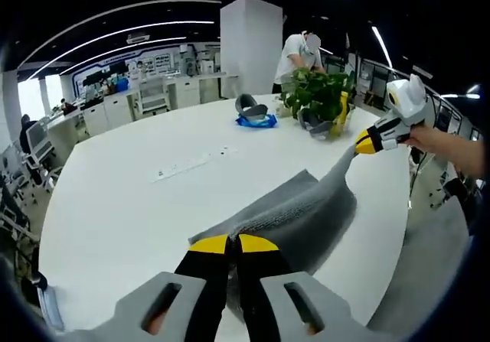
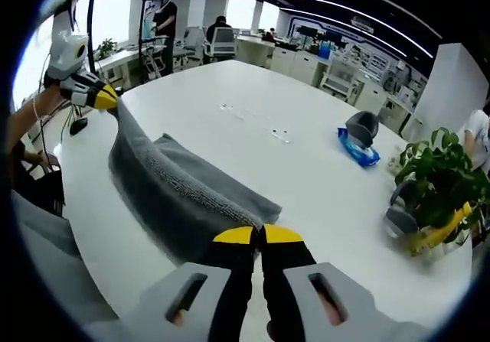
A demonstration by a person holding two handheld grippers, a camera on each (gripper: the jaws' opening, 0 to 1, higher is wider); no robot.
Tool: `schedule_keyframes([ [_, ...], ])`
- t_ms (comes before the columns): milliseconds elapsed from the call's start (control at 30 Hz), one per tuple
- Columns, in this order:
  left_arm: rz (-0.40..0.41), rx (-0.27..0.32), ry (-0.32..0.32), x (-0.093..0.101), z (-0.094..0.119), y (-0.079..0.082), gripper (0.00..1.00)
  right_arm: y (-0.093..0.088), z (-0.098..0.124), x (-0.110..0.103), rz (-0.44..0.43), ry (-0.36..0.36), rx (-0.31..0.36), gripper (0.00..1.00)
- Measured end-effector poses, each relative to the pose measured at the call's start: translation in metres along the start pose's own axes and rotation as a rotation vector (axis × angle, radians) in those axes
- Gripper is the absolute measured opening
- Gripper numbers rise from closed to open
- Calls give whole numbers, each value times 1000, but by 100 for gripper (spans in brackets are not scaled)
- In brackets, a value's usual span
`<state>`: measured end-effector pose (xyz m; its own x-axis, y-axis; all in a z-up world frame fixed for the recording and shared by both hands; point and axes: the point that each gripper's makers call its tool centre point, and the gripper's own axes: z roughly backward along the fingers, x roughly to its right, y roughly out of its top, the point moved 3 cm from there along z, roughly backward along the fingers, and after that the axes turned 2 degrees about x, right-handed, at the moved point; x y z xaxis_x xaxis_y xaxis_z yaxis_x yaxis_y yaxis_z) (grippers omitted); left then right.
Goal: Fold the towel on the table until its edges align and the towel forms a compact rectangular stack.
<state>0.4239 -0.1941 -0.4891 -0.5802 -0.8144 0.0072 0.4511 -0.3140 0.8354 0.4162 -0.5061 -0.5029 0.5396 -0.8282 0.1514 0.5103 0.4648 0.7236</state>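
A grey towel (image 1: 295, 212) lies partly on the white round table (image 1: 130, 204), with one long edge lifted and stretched between both grippers. In the left gripper view my left gripper (image 1: 233, 244) is shut on the near corner, and my right gripper (image 1: 361, 144), held by a hand, pinches the far corner at the upper right. In the right gripper view my right gripper (image 2: 258, 236) is shut on the towel (image 2: 176, 189) at the bottom, and the left gripper (image 2: 111, 99) holds the other corner at the upper left. The rest of the towel drapes down onto the table (image 2: 306, 174).
A potted plant (image 1: 318, 93) (image 2: 440, 174) stands near the table edge beside a grey padded object (image 2: 402, 212). A blue packet (image 1: 255, 120) (image 2: 356, 147) carries another grey object. A flat white strip (image 1: 180, 167) lies mid-table. A person (image 1: 298, 51) stands behind the plant.
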Motion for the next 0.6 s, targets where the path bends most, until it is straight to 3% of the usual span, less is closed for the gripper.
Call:
schedule_keyframes([
  [300,47,-51,6,-10,-28,-20,3,-16,-29,5,-119,33,-33,0],
  [600,56,-85,49,-19,-49,-38,3,-14,-58,9,-87,-1,-33,1],
])
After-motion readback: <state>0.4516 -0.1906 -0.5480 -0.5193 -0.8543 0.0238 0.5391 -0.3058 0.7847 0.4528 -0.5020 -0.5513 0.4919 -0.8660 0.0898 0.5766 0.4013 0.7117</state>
